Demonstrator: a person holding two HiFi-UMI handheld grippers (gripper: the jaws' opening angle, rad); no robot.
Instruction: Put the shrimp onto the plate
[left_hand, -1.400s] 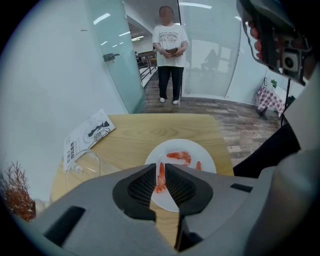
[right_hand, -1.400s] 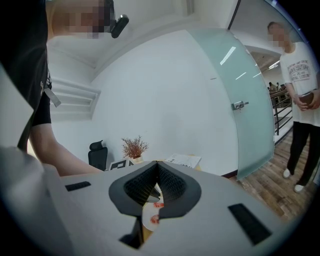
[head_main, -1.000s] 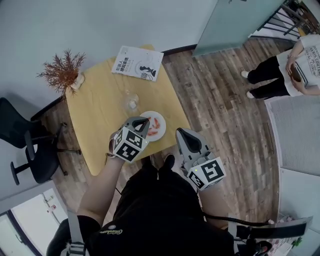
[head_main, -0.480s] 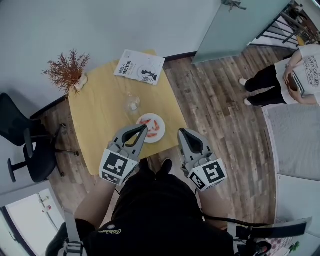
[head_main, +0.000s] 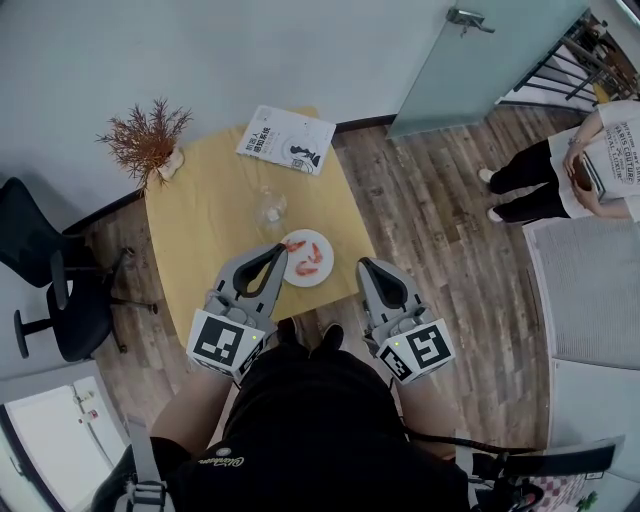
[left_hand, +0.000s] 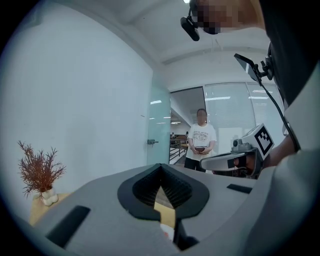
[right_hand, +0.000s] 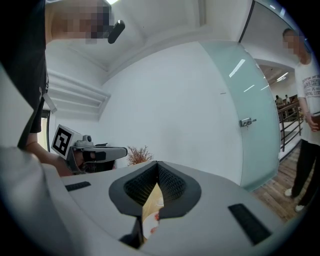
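shrimp (head_main: 309, 257): on the plate (head_main: 322, 273), so your task looks done.
grippers: your left gripper (head_main: 277, 251) and right gripper (head_main: 366, 266) are closed, empty, parked clear.

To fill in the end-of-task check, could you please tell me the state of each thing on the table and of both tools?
shrimp: lying on the plate
plate: flat on the table
glass: upright
book: closed, lying flat
dried plant: upright in its vase
left tool: shut, empty
right tool: shut, empty
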